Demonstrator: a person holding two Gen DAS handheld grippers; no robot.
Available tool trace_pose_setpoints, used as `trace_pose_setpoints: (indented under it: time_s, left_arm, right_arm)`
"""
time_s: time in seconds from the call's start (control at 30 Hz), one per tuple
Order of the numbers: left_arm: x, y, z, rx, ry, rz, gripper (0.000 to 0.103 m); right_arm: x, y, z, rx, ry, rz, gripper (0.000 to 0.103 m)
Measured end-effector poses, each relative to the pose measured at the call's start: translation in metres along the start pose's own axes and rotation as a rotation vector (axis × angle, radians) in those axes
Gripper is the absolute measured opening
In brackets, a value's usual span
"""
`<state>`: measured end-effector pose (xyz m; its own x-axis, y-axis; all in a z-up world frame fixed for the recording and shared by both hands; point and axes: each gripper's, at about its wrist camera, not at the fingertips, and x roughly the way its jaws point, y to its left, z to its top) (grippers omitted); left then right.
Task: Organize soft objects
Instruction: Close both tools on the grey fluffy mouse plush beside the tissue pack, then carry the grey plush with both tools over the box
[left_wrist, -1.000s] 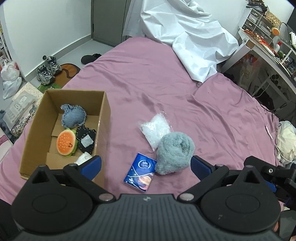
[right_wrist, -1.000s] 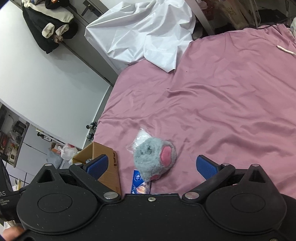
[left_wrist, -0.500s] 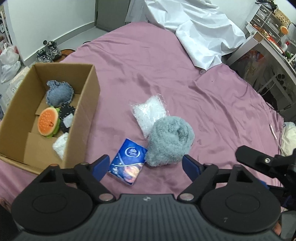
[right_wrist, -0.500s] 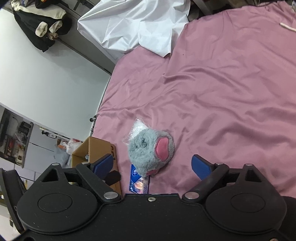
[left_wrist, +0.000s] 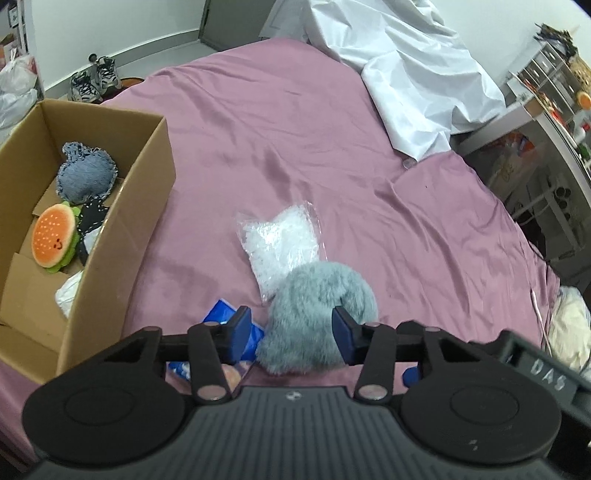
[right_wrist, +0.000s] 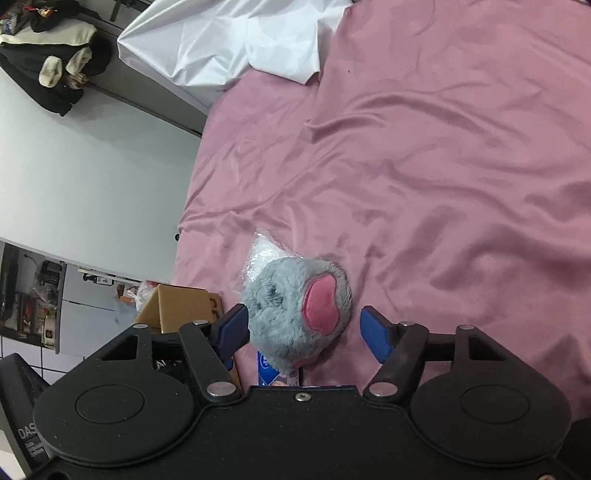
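Lying on the pink bedsheet (left_wrist: 280, 122), the fluffy grey plush toy (left_wrist: 314, 314) sits between the left gripper's (left_wrist: 291, 332) parted fingers. The right gripper (right_wrist: 304, 332) gapes wide, the toy at its 12 o'clock.

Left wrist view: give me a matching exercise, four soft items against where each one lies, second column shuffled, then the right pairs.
Column one:
1. grey plush toy
2. burger plush
3. clear bag of white filling
4. denim cushion

Column two:
A. in the cardboard box, toward its far end
B. on the pink bedsheet, between the fingers of the left gripper
C. on the sheet, just beyond the grey toy
D. in the box, nearer the camera

Pairs: 1-B, 2-D, 3-C, 4-A
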<state>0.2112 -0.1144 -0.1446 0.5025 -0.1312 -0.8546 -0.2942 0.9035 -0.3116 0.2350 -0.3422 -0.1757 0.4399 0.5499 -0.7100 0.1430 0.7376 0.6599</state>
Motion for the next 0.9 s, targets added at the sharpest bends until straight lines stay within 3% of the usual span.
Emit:
trace_pose_setpoints:
  time_s: [0.23,0.43,0.53,0.6,0.9]
  left_arm:
    - [0.023,0.007,0.009,-0.062,0.019,-0.014,0.041]
    - [0.04,0.013,0.013,-0.108,0.051,-0.034,0.03]
    - [0.043,0.015,0.014,-0.119,0.061,-0.047,0.026]
    - [0.043,0.016,0.014,-0.128,0.067,-0.059,0.022]
    - [0.018,0.012,0.013,-0.101,0.043,-0.096,0.019]
  right_arm:
    - [0.023,-0.004,0.004,0.019,0.028,-0.025,0.058]
    - [0.04,-0.009,0.007,0.046,0.062,-0.028,0.047]
    - [0.044,-0.008,0.007,0.049,0.076,-0.012,0.037]
    - [0.044,-0.007,0.006,0.049,0.081,0.009,0.023]
    - [0.023,0.012,0.0,-0.017,0.038,-0.001,0.018]
